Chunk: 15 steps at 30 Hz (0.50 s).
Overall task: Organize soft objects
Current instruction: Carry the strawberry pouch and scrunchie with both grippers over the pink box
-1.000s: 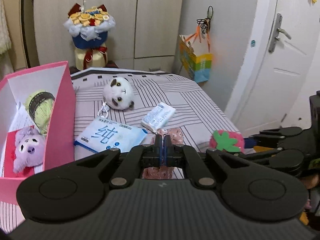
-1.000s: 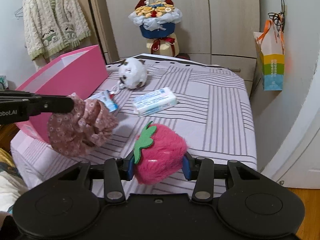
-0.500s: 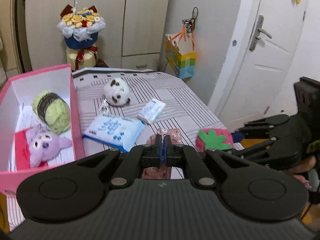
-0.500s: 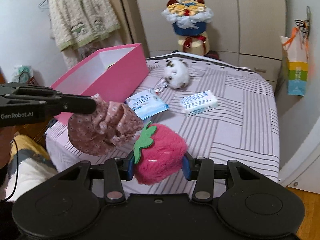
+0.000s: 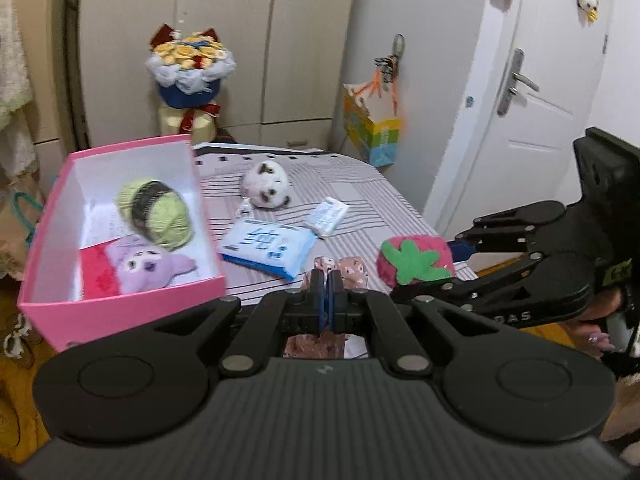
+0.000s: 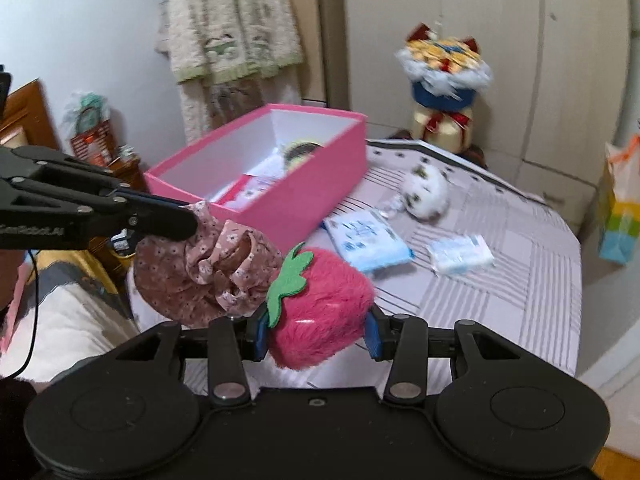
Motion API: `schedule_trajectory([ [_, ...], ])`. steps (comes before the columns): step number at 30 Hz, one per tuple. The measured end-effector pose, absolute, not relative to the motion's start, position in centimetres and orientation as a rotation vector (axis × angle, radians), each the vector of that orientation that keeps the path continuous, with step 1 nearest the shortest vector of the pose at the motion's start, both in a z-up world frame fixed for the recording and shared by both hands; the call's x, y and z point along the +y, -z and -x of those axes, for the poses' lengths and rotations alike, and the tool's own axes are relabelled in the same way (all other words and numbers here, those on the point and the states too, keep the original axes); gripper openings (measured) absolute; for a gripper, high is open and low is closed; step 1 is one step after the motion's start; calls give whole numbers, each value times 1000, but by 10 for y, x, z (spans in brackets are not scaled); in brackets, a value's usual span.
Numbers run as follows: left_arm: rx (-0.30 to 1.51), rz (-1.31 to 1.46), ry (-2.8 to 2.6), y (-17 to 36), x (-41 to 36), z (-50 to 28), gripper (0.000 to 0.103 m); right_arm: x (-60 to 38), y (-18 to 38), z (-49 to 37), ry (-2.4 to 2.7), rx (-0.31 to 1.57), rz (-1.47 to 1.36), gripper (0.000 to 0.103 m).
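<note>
My left gripper is shut on a pink floral scrunchie, held in the air in front of the bed. My right gripper is shut on a pink strawberry plush with a green leaf, which also shows in the left wrist view. An open pink box stands on the bed's left side and holds a green yarn ball and a purple plush. A panda plush lies on the striped bed.
A blue wipes pack and a small tissue pack lie on the bed. A bouquet stands by the wardrobe. A colourful gift bag hangs at right, beside a white door. A cardigan hangs at left.
Both grippers have drawn back and up from the bed with their objects held. The pink box's inside now shows more fully. The right view has swung left toward the box.
</note>
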<state>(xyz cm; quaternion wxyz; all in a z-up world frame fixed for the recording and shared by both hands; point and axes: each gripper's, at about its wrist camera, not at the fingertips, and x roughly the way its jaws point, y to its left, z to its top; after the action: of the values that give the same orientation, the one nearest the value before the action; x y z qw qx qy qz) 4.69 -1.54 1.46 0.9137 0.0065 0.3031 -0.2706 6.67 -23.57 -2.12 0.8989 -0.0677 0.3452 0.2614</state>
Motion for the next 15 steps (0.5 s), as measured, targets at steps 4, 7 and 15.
schedule_trajectory([
  [4,615,17,524,-22,11,-41,1,-217,5,-64,-595,689,163,49],
  [7,590,38,503,-32,30,-37,1,-204,-6,-65,-642,678,159,49],
  [15,458,46,415,-66,70,-43,1,-162,-31,-85,-729,624,159,49],
])
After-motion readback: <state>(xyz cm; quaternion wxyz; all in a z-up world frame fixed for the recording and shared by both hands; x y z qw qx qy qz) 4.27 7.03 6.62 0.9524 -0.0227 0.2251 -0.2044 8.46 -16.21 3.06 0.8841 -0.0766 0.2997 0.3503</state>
